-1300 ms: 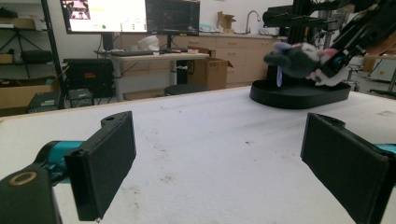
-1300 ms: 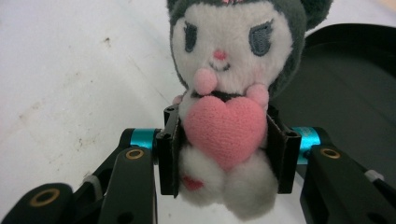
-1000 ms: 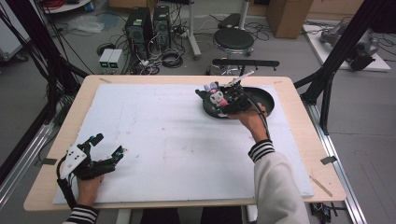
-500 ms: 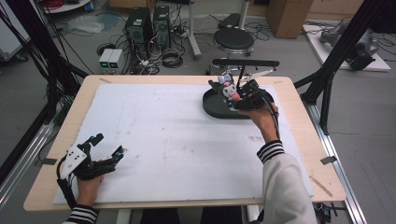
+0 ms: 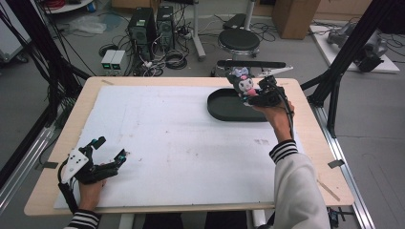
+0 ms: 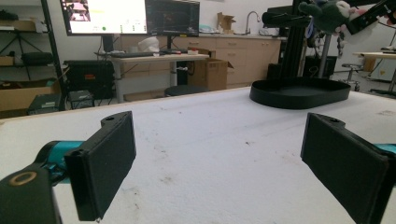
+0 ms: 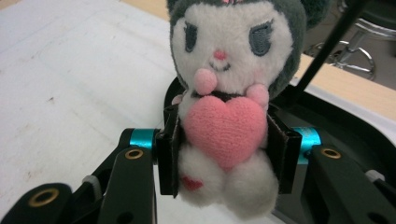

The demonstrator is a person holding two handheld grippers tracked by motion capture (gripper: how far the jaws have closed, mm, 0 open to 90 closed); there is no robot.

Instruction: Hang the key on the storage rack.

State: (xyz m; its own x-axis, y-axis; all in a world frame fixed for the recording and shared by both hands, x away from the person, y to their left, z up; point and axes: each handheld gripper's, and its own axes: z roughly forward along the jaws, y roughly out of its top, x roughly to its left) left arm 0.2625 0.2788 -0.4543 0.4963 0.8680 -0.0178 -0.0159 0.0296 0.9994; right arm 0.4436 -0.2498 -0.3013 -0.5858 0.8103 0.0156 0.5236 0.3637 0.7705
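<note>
A small plush toy (image 7: pixel 229 93) with a white face, dark grey hood and a pink heart (image 7: pixel 226 130) on its chest is squeezed at the waist between the pads of my right gripper (image 7: pixel 226 154). In the high view the plush toy (image 5: pixel 243 86) hangs in the right gripper (image 5: pixel 255 98) above the far rim of a black oval tray (image 5: pixel 224 107). The left gripper (image 5: pixel 109 151) rests on the white mat at the near left, jaws wide open with nothing between them. Its view shows the tray (image 6: pixel 299 93) far off and the plush toy (image 6: pixel 327 14) above it.
A white foam mat (image 5: pixel 181 138) covers most of the wooden table (image 5: pixel 315 143). Black frame posts (image 5: pixel 344 52) stand at the right edge and far left. A stool, computers and cables sit on the floor beyond the far edge.
The right hand has carried the plush toy up and toward the far right, from over the tray's middle to above its far rim. The left gripper has stayed put.
</note>
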